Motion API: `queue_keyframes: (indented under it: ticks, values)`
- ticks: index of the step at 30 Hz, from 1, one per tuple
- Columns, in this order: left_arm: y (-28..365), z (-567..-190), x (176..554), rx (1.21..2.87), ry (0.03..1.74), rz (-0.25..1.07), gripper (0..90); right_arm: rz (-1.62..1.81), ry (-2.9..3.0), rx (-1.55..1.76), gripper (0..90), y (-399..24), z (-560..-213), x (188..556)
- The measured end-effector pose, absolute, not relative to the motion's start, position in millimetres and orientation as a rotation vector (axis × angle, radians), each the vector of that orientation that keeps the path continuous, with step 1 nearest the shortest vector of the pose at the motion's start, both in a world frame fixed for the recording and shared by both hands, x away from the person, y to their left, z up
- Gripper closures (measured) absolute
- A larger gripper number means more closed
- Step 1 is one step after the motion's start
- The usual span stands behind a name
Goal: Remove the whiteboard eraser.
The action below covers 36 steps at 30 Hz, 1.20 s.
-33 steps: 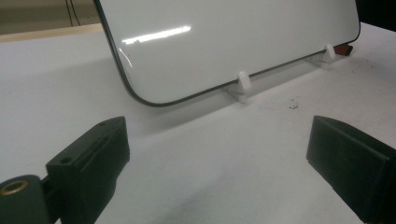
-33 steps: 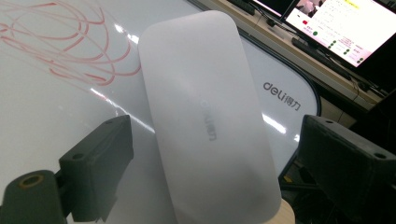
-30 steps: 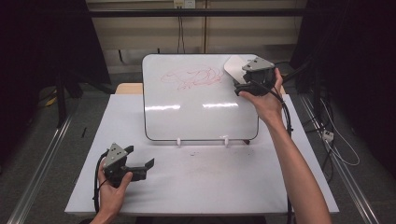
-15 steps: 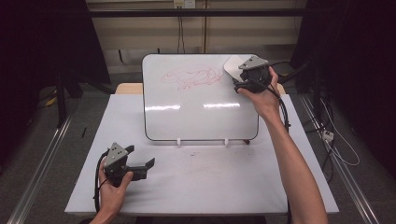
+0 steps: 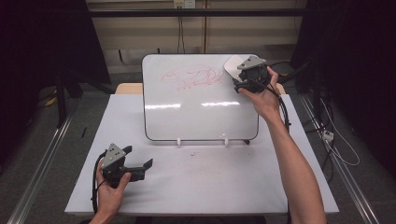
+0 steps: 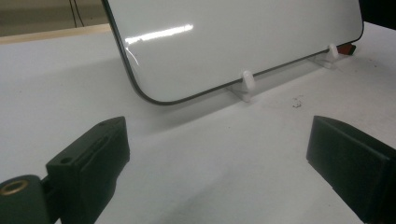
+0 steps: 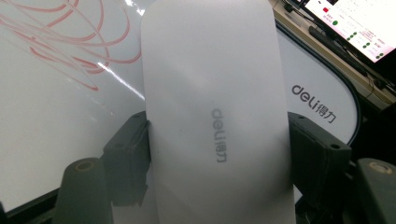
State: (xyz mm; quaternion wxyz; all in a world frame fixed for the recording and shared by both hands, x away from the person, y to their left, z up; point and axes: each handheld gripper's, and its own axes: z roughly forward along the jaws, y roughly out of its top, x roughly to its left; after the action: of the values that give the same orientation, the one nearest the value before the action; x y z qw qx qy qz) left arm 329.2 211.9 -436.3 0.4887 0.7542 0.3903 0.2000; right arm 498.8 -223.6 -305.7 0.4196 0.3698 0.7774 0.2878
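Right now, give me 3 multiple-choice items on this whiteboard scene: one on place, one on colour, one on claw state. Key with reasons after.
1. Where is the eraser?
A. Flat on the table
B. At the whiteboard's upper right corner, in the right claw
C. In the left claw

2. What colour is the scribble on the whiteboard?
A. Red
B. Green
C. Black

3. How does the left claw stand?
A. Shut on a marker
B. Shut on the eraser
C. Open, holding nothing

Key:
1 B: the high view shows the right claw raised at that corner, and its jaws have just closed on the eraser's two sides.
2 A: the looping lines read red in the high view and the right gripper view.
3 C: the left gripper view shows its jaws wide apart over bare table.
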Motion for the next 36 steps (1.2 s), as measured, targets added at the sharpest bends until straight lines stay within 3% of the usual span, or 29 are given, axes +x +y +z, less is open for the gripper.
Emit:
queue_keyframes:
  ticks: [25,36]
  values:
    - [214.3,-437.9,329.9,1.835,0.961,0.482,5.7,0.931,1.965,1.039,31.4,-238.8,-301.9,493.8]
    - [216.2,-437.8,327.8,1.835,0.967,0.481,5.8,1.016,1.912,1.018,31.5,-237.9,-296.6,474.9]
